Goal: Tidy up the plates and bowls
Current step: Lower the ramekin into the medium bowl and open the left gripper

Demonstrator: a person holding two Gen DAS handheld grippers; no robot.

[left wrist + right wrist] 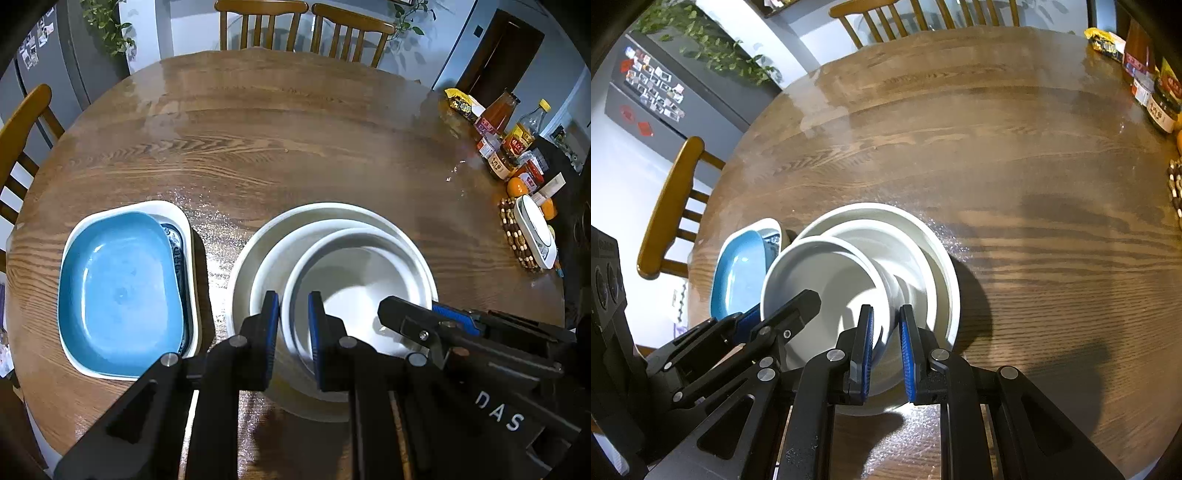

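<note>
Both claws, the left claw [293,306] and the right claw [886,319], are clamping opposite rims of the small white bowl [354,291]. They should be lowering it evenly, centred in the bigger bowl [273,254].

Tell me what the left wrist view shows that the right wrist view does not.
Only the left wrist view: the whole blue dish in its white tray, plus a bottle and an orange.
Only the right wrist view: the fridge magnets.
Both: the nested white bowls on the table, each claw pinching the top bowl's rim.
</note>
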